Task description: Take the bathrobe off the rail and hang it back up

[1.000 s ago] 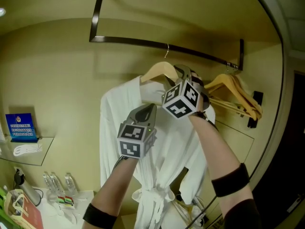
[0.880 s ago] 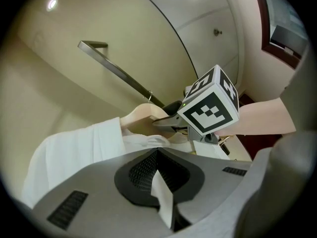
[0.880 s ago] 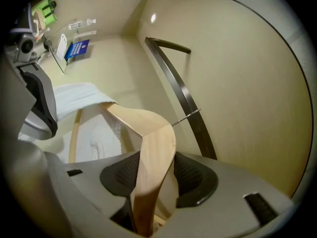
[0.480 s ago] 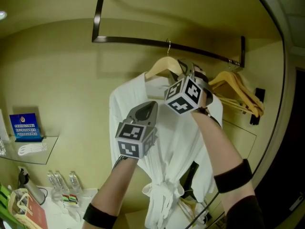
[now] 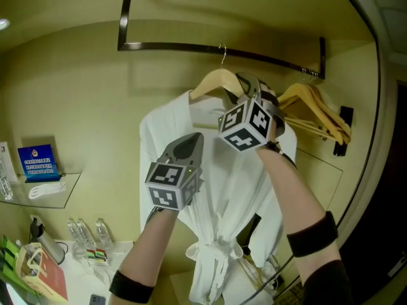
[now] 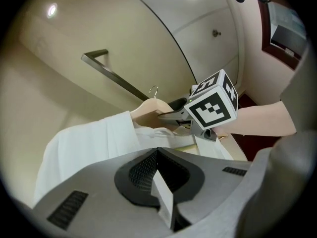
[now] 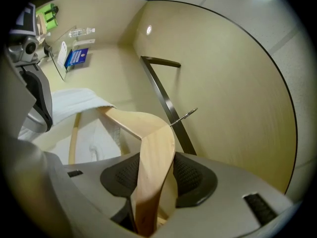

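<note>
The white bathrobe (image 5: 213, 189) hangs on a wooden hanger (image 5: 213, 83) just under the dark rail (image 5: 172, 47). Its long axis runs straight down, with the collar up and the knotted belt (image 5: 210, 254) low. The hanger lies roughly along the rail. Its metal hook (image 5: 222, 49) points up and meets the rail, though I cannot tell whether it rests over it. The right gripper (image 7: 151, 180) is clamped on the hanger's right arm, just beside the hook. The left gripper (image 6: 161, 185) points up at the robe's front below the collar with its jaws together. A thin white strip sits in the seam between them, and I cannot tell whether it is cloth. Spare wooden hangers (image 5: 315, 113) hang further right on the rail. At the left, a glass shelf (image 5: 67, 192) carries a blue sign (image 5: 39, 162), with water bottles (image 5: 86, 232) below.
</note>
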{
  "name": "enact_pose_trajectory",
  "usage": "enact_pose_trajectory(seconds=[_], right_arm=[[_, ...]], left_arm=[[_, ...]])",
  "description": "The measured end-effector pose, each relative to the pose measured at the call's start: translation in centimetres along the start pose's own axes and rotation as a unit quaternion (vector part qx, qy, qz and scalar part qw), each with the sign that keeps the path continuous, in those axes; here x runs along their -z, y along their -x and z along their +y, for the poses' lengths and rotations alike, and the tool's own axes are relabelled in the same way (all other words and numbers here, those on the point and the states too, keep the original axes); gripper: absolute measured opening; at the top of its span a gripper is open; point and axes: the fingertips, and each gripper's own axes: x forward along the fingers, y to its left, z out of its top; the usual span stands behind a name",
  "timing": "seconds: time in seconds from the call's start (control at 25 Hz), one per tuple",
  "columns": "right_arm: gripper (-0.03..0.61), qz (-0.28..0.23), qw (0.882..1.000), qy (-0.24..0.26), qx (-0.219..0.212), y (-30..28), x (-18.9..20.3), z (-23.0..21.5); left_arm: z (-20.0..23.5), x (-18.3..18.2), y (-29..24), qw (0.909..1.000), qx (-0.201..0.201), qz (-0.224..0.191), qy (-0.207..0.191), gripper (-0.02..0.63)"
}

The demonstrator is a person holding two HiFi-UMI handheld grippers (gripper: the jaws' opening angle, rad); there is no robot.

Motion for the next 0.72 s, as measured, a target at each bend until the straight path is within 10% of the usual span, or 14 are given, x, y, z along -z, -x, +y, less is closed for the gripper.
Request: enact_pose_trajectory(seconds=[0.72], right_arm=[[0.201,-0.054,0.987,-0.102,-0.115,14.1,4.0,13.0]], left_arm=[[-10.1,9.6,13.2,0.9892,-0.093,0.113,0.009,0.001]])
